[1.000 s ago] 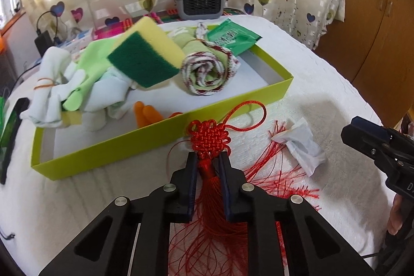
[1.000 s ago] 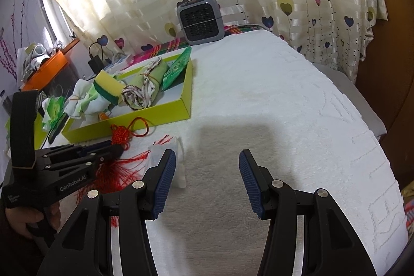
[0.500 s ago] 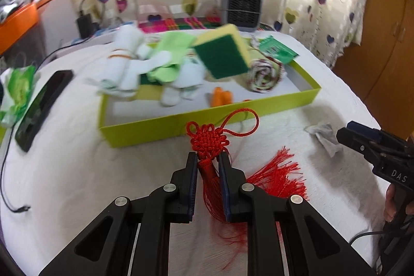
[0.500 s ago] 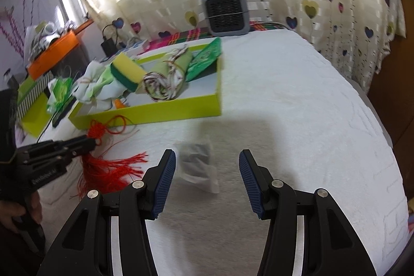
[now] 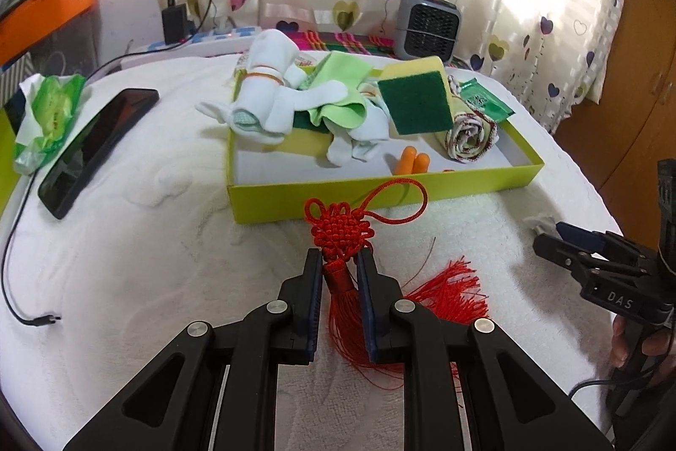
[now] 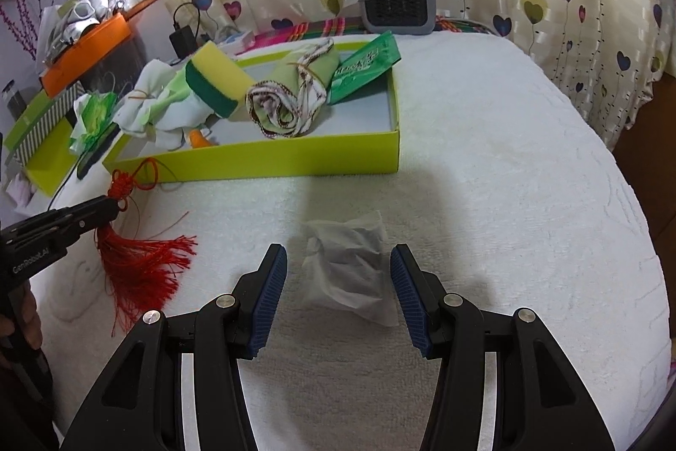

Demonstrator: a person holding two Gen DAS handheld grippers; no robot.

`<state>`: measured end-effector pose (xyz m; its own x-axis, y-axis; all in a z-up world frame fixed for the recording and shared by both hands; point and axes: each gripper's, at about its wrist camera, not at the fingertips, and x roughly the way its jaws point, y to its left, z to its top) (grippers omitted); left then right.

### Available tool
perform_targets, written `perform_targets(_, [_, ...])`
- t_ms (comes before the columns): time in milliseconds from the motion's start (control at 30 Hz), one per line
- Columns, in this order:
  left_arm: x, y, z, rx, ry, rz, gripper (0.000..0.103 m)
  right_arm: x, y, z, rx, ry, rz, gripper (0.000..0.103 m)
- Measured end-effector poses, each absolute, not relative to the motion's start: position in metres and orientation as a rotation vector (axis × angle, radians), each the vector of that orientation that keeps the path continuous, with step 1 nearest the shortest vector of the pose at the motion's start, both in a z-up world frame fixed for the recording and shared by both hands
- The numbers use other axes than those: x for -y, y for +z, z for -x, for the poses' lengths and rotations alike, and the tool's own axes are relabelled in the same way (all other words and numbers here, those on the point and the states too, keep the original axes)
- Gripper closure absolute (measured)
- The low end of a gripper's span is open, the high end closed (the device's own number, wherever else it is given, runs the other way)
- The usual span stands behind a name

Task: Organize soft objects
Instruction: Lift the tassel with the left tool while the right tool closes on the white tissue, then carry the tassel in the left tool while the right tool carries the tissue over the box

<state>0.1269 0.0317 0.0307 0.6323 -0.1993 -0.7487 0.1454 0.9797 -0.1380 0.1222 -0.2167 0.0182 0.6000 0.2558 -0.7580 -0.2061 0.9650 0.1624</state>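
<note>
**Pouch dead ahead between my right jaws**

My right claw (image 6: 338,294) stands released, jaws wide, with the white pouch (image 6: 348,271) lying on the bed straight ahead in the gap, touching neither pad. Its long axis runs along my pointing line, so I judge a short push forward and down, then a squeeze across its width. My left claw (image 5: 338,282) is clenched on the red tassel (image 5: 340,235) at its neck, threads trailing on the bed, just short of the tray's (image 5: 380,193) near wall.

Black tools (image 6: 333,265), blue ribbed pads (image 6: 270,294), silver screws.
</note>
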Motion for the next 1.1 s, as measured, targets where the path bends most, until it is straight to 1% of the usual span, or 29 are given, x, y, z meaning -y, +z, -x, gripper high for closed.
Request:
perform_targets(500, [-0.0307, 0.0280, -0.1280, -0.869, -0.215, 0.076, 0.088, 0.2120, 0.0154, -0.1244, -0.897, 0.246, -0.024, 0.052])
perform_targets(533, [-0.0310, 0.0283, -0.1279, -0.870, -0.214, 0.075, 0.088, 0.2122, 0.0153, -0.1244, -0.896, 0.241, -0.022, 0.056])
perform_targets(700, [-0.0306, 0.0284, -0.1275, -0.870, -0.217, 0.073, 0.088, 0.2154, 0.0158, -0.1237, -0.893, 0.224, -0.031, 0.065])
perform_targets(767, [-0.0294, 0.0286, -0.1276, -0.868, -0.219, 0.071, 0.088, 0.2146, 0.0159, -0.1232, -0.893, 0.227, -0.027, 0.066])
perform_targets(833, [-0.0288, 0.0297, -0.1270, -0.868, -0.218, 0.072, 0.088, 0.2124, 0.0161, -0.1223, -0.891, 0.234, -0.022, 0.071])
perform_targets(1100, [-0.0271, 0.0311, -0.1260, -0.861, -0.222, 0.072, 0.088, 0.2095, 0.0166, -0.1203, -0.885, 0.249, -0.012, 0.079])
